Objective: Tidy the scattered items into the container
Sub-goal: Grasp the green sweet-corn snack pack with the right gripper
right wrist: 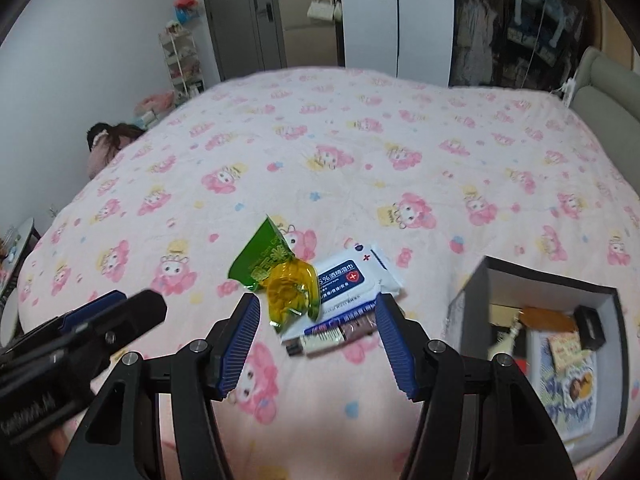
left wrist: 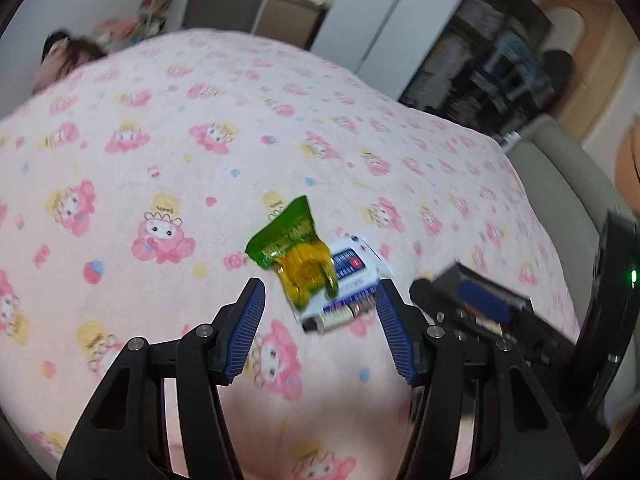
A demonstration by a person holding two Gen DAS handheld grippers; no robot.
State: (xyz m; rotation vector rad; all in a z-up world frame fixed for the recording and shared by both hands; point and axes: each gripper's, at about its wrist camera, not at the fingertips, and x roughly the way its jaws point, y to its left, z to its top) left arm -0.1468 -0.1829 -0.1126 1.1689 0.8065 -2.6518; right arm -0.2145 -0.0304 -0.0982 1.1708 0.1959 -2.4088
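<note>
Just ahead of both grippers' fingertips, a small heap lies on the pink patterned bedspread point(right wrist: 360, 152): a green and yellow snack wrapper point(right wrist: 280, 276) sits on top of a white wipes pack point(right wrist: 356, 276), and a small tube-shaped thing point(right wrist: 316, 345), too blurred to name, lies against the pack's near edge. The left gripper point(left wrist: 320, 300) has its jaws apart with nothing between the pads; the heap is just beyond its tips. The right gripper point(right wrist: 316, 316) is likewise released, its blue pads on either side of the heap's near edge without touching it. To the right gripper's right, the open box point(right wrist: 608, 300) sits on the bedspread, well apart from the heap, already holding a few things; its near and right parts are cut off by the view's edge. Bare bedspread stretches wide beyond the heap. The bed's grey headboard point(right wrist: 608, 80) borders the far right. In the left wrist view, motion blur softens everything, and the right gripper hides the box.
</note>
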